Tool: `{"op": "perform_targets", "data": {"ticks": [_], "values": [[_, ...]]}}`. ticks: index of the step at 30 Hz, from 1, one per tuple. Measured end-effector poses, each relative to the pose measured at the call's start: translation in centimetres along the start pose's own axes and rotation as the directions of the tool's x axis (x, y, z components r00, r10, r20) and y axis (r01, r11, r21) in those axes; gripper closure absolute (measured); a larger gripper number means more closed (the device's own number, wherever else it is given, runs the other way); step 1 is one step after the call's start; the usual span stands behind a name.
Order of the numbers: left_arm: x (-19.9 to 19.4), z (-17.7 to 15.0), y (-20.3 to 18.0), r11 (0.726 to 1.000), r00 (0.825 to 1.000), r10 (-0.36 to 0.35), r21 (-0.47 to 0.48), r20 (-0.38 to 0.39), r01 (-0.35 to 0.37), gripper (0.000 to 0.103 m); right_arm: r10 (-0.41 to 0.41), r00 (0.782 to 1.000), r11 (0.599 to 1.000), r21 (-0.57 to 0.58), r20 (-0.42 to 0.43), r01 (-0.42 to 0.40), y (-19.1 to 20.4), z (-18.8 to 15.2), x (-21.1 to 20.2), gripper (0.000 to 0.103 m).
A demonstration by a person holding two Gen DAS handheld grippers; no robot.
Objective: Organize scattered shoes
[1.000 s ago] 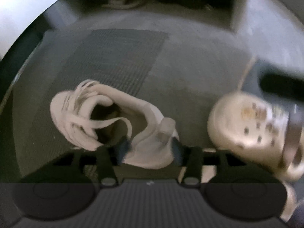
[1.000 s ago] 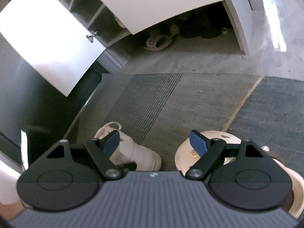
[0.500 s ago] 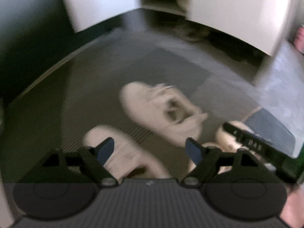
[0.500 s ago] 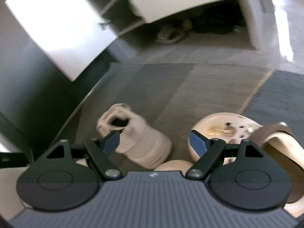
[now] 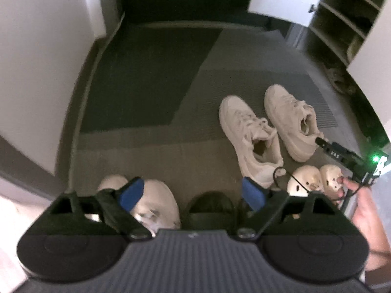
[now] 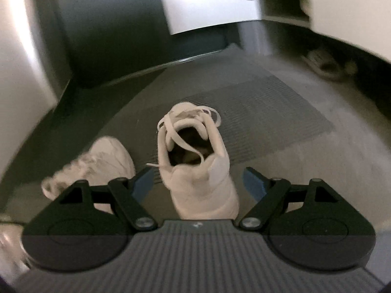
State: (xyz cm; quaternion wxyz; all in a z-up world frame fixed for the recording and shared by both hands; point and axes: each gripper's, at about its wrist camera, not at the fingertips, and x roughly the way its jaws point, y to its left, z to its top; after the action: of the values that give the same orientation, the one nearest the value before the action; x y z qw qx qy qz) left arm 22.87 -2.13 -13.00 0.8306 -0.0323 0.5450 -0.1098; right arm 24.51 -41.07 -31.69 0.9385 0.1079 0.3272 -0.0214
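- Blue-padded fingers (image 5: 132,193) of the left gripper (image 5: 193,193) stand wide apart, holding nothing, above a white shoe (image 5: 156,205) and a black one (image 5: 211,204).
- The right gripper (image 6: 199,183) is spread wide too; a white sneaker (image 6: 198,161) lies between its pads, untouched, heel nearest.
- Only the left view shows both sneakers side by side, toes pointing away, with two cream clogs (image 5: 315,180) beside.
- Grey carpet floor (image 5: 151,78); open shoe cabinet (image 5: 342,24) at the right.

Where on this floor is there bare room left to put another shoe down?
The dark mat between the white wall and the two white sneakers lies bare. It is crowded lower right: sneakers, cream clogs and, nearest the left gripper, more shoes.
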Motion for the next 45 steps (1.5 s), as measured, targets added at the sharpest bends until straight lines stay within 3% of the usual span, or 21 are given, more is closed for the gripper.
{"op": "perform_targets", "data": {"ticks": [2, 5, 15, 18, 22, 25, 28, 30, 33, 34, 37, 40, 45], "values": [[0.4, 0.5, -0.7, 0.998, 0.998, -0.068, 0.006, -0.003, 0.068, 0.018, 0.005, 0.999, 0.997, -0.082, -0.031, -0.007, 0.2, 0.8, 1.5, 0.02], [0.6, 0.8, -2.0, 0.995, 0.999, -0.044, 0.085, 0.0, 0.044, 0.017, 0.016, 0.998, 0.992, -0.123, -0.055, -0.023, 0.4, 1.2, 3.1, 0.02], [1.5, 1.7, -6.0, 0.986, 0.998, -0.067, 0.157, 0.019, 0.063, 0.016, 0.04, 0.986, 0.983, -0.171, -0.164, -0.068, 1.2, 3.0, 9.1, 0.007], [2.2, 1.7, -6.4, 0.988, 0.998, -0.057, 0.141, -0.004, 0.057, 0.015, 0.037, 0.97, 0.98, -0.181, -0.24, -0.082, 1.5, 4.1, 11.1, 0.007], [2.3, 2.3, -6.3, 0.994, 0.999, -0.052, 0.098, -0.012, 0.053, 0.015, 0.05, 0.929, 0.978, -0.171, -0.366, -0.12, 1.4, 5.5, 13.2, 0.007], [2.2, 2.6, -6.7, 0.993, 0.998, -0.063, 0.098, -0.005, 0.063, 0.015, 0.041, 0.915, 0.981, -0.158, -0.402, -0.113, 1.4, 5.5, 13.7, 0.008], [2.1, 2.5, -7.6, 0.988, 0.998, -0.059, 0.141, 0.006, 0.058, 0.015, 0.062, 0.928, 0.993, -0.068, -0.366, -0.094, 0.7, 5.2, 13.2, 0.013], [2.2, 2.3, -8.0, 0.985, 0.998, -0.058, 0.161, 0.004, 0.056, 0.015, 0.089, 0.947, 0.995, 0.062, -0.309, -0.074, -0.7, 4.7, 12.6, 0.016], [2.3, 1.9, -8.4, 0.983, 0.998, -0.056, 0.176, -0.007, 0.057, 0.015, 0.151, 0.955, 0.967, 0.237, -0.256, -0.09, -3.2, 4.4, 11.9, 0.018], [2.2, 1.8, -8.4, 0.983, 0.998, -0.058, 0.174, -0.008, 0.059, 0.015, 0.183, 0.955, 0.947, 0.304, -0.233, -0.107, -4.1, 4.2, 11.7, 0.018], [2.0, 1.7, -8.3, 0.983, 0.998, -0.056, 0.174, -0.003, 0.056, 0.015, 0.272, 0.955, 0.832, 0.529, -0.122, -0.169, -6.9, 2.9, 10.8, 0.019], [1.5, 1.5, -7.9, 0.983, 0.999, -0.035, 0.179, 0.012, 0.033, 0.015, 0.273, 0.958, 0.811, 0.558, -0.091, -0.178, -7.2, 2.4, 9.8, 0.019], [-0.4, 1.7, -7.3, 0.983, 0.999, -0.02, 0.181, 0.041, 0.012, 0.015, 0.271, 0.959, 0.822, 0.539, -0.088, -0.183, -6.0, 3.5, 6.2, 0.019]]}}
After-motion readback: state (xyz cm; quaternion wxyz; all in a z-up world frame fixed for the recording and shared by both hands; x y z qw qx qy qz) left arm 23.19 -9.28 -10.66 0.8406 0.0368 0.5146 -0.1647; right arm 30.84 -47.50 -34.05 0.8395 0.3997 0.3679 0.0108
